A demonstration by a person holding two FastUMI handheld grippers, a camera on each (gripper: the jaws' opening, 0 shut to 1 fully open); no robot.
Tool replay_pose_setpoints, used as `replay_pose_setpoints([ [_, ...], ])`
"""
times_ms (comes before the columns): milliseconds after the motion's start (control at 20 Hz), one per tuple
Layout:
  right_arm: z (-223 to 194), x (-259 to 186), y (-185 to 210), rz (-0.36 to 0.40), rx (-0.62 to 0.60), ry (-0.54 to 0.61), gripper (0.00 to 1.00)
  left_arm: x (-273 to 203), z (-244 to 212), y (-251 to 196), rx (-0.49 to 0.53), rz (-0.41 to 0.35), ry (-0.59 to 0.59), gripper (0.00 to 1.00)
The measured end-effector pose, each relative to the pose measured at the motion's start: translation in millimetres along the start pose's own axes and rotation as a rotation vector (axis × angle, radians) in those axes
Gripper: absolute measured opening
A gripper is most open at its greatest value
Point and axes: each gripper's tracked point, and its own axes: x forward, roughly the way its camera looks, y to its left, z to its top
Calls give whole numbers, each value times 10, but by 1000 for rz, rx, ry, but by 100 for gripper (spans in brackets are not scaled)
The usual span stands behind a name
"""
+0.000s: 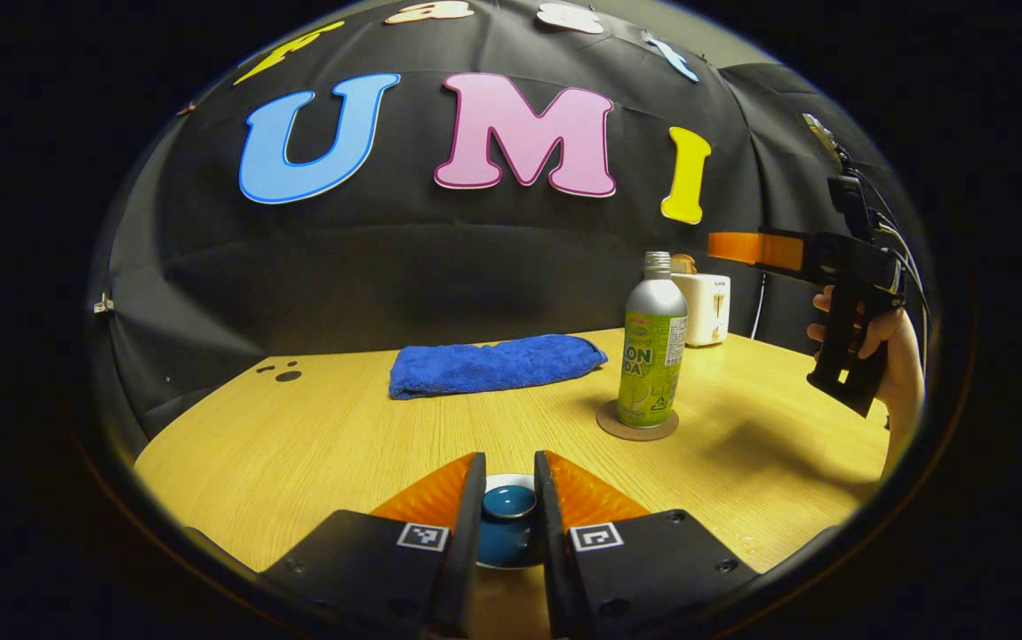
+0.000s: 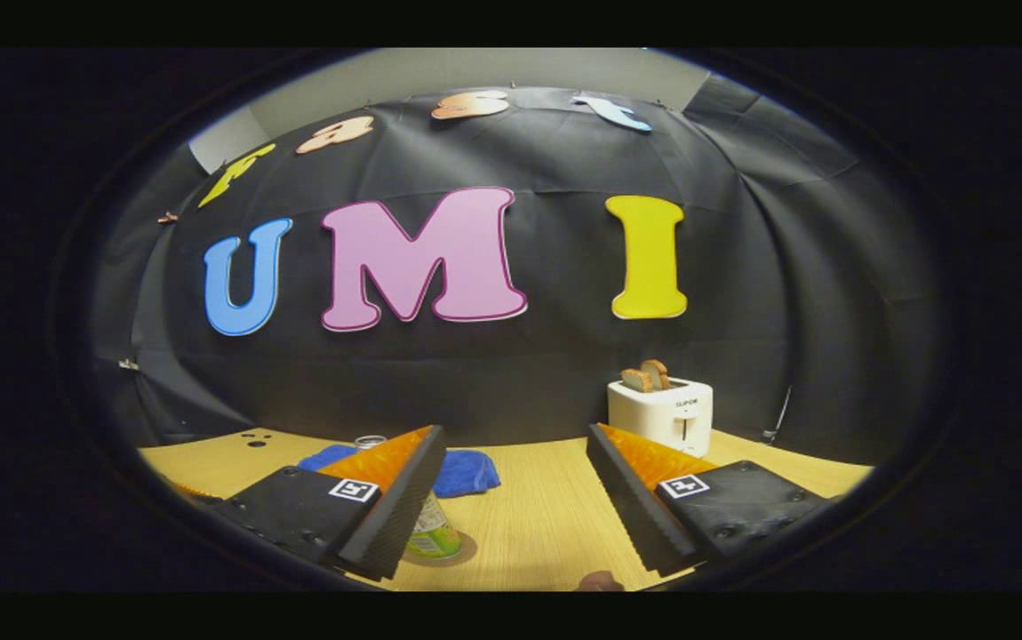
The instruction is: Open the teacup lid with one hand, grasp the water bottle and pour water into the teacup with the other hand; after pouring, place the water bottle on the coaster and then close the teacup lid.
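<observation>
On the table (image 1: 315,444) the one water bottle (image 1: 653,347) stands upright, long axis vertical and mouth up, on its single coaster (image 1: 637,421) — in the right gripper view a finger hides most of it. The left tongs (image 1: 508,498) close around the teacup lid (image 1: 508,502), the cup beneath largely hidden, though I cannot tell whether both fingers press on it. The right tongs (image 2: 515,498) are spread apart with nothing between them, held aloft right of the bottle — one blue towel (image 1: 493,364), one toaster (image 2: 662,411) behind.

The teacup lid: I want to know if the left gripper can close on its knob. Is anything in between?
Nothing visible. In the left gripper view the left gripper has a finger on either side of the teacup lid, with a little gap each side. The water bottle stands apart on its coaster.
</observation>
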Motion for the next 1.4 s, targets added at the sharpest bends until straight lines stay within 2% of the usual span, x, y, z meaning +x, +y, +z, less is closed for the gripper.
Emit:
replay_pose_setpoints([
  [50,-6,-2,13,1,-4,2,98,-19,-1,-1,0,3,1,38],
  [150,-28,6,41,8,-2,9,98,-41,29,-23,-5,0,-8,49],
  [200,-33,2,59,15,3,12,98,-62,58,-36,-4,-4,-21,51],
  [350,-23,-2,75,20,21,9,98,-170,173,-24,12,9,-58,89],
  [400,-23,-1,71,18,18,7,98,-215,213,-15,14,18,-74,95],
  [500,-31,-8,82,20,14,8,98,-328,289,21,13,40,-104,96],
  [550,-22,-13,121,31,19,10,95,-383,318,49,11,56,-116,96],
  [700,-40,-72,224,73,24,30,98,-593,416,155,-3,106,-159,97],
  [850,-17,-297,208,92,20,51,99,-817,540,280,-11,167,-210,96],
  [1000,34,-620,81,87,-34,74,98,-1032,725,341,-3,215,-268,96],
  [1200,65,-1120,23,98,-39,87,98,-1273,959,271,-26,232,-353,96],
  [1250,44,-1237,33,110,-34,87,100,-1304,977,238,-20,232,-363,96],
  [1350,-33,-1441,10,116,-35,94,95,-1349,936,136,-20,217,-357,96],
  [1400,-68,-1541,0,112,-43,95,98,-1367,919,88,-29,206,-354,96],
])
